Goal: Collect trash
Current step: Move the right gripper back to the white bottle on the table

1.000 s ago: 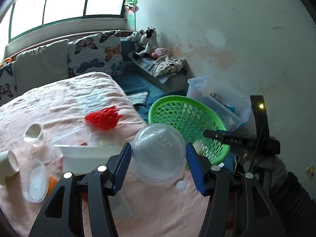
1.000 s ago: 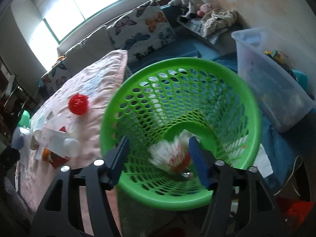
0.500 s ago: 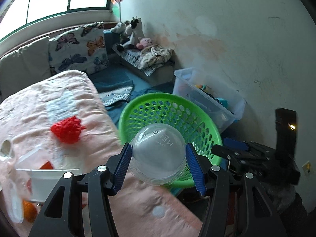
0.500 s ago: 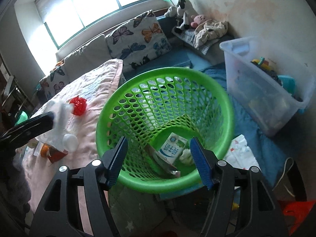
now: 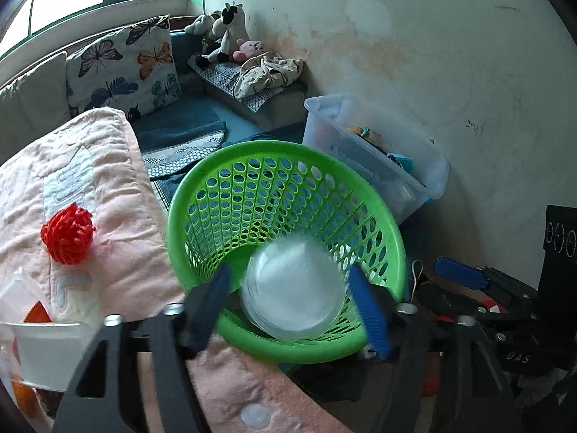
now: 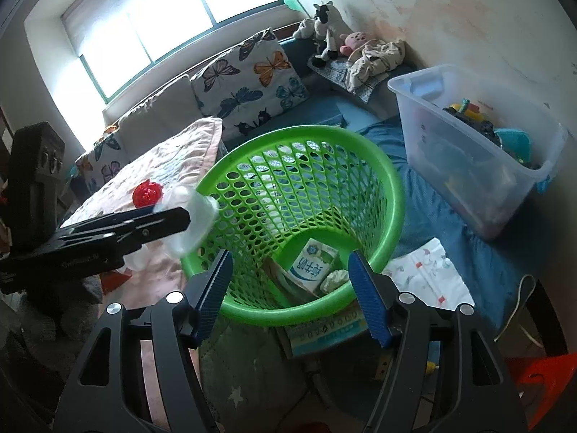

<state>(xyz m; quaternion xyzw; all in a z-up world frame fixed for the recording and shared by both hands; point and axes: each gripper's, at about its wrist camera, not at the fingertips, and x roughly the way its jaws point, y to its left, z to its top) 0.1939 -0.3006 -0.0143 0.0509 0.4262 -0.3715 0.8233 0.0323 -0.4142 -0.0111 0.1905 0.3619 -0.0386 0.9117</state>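
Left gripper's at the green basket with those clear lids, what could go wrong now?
1. The left gripper is open, and the right wrist view shows the clear lids at the green basket's near rim; they may clip it and land on the pink blanket.
2. The stack might separate and scatter.

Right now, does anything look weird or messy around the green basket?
Yes. The clear plastic domes look blurry and loose between the open fingers of the left gripper, right over the green basket, so they are probably dropping. Also, a white patterned sheet lies on the floor beside the basket, not inside it.
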